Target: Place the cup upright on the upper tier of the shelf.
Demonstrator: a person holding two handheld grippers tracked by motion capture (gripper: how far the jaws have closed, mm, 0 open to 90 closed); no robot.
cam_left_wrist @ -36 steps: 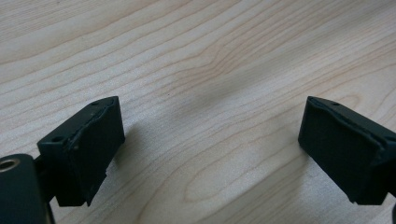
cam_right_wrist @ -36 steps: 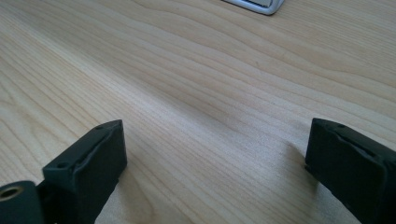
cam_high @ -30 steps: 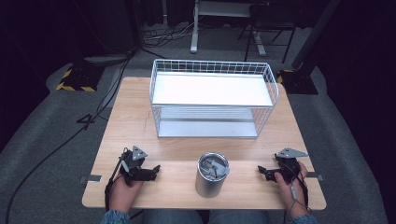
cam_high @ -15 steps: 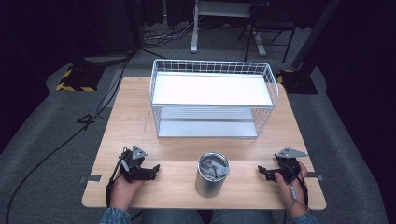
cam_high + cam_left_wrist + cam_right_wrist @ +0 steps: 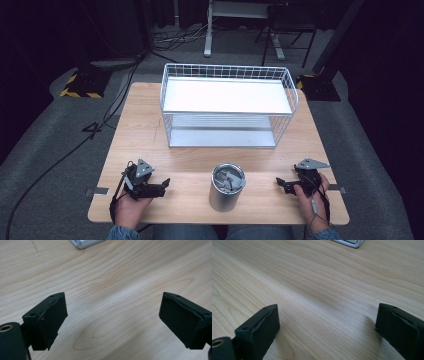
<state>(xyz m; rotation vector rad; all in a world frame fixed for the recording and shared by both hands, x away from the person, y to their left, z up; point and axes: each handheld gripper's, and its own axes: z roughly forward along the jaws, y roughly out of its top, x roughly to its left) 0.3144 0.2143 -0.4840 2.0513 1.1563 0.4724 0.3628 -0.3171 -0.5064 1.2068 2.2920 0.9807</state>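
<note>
On the tabletop (image 5: 150,130), both grippers, left (image 5: 162,186) and right (image 5: 281,184), rest flanking the cup (image 5: 226,187), fingers spread wide.

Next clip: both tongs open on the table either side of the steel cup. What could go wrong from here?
1. The cup stands tall and narrow near the table's front edge; a sideways bump from the left tongs or right tongs might tip it.
2. Its smooth metal wall may slip in a shallow grip.
3. The wire basket has a raised rim that a carried cup might catch.
</note>
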